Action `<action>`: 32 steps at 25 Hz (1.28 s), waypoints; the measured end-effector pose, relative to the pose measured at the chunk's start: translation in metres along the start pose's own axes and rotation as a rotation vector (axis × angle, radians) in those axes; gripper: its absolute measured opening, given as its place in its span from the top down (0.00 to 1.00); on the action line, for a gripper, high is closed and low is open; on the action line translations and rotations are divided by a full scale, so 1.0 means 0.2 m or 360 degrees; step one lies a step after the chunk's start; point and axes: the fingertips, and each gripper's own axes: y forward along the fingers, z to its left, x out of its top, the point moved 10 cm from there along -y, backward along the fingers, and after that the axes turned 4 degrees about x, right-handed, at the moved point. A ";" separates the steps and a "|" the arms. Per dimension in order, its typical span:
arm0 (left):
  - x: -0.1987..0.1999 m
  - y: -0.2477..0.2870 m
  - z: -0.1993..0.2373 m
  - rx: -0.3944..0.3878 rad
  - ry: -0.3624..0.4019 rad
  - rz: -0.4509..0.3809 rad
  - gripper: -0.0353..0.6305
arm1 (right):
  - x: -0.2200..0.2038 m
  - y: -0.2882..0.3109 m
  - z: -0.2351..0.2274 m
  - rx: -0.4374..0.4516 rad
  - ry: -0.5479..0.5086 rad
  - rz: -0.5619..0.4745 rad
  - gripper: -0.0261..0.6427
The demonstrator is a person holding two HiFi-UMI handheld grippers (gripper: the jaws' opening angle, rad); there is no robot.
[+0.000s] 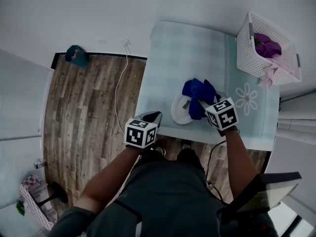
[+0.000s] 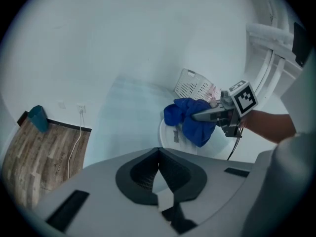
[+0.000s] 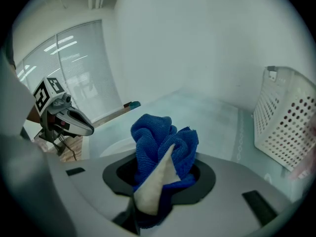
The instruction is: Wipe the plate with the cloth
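Blue terry cloth is clamped in your right gripper. The jaws are closed on its lower folds and the rest blooms out ahead of them in a loose bunch. Your left gripper has its jaws together with nothing between them.

In the head view the cloth sits at ten o'clock from your right gripper. It overhangs the right side of the white plate, which rests near the front edge of the table. Whether the cloth actually touches the plate I cannot tell. The left gripper view shows the cloth hanging low over the plate. Your left gripper waits at eight o'clock from the plate, just off the table's edge. A white perforated basket holding purple and pink fabric stands well apart at one o'clock.

The cloth is likely soft and light, so it should flatten and drag easily, and your grip low on the bunch leaves plenty free to wipe with. The plate looks hard, smooth and probably breakable, and it may skate toward the edge under a sideways wipe. If you steady it, take the bare left rim at nine o'clock and press down gently.
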 end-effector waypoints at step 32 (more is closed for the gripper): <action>0.43 -0.82 -0.07 -0.0177 0.0501 -0.1045 0.94 | 0.20 -0.88 0.81 -0.0660 0.0331 -0.0989 0.73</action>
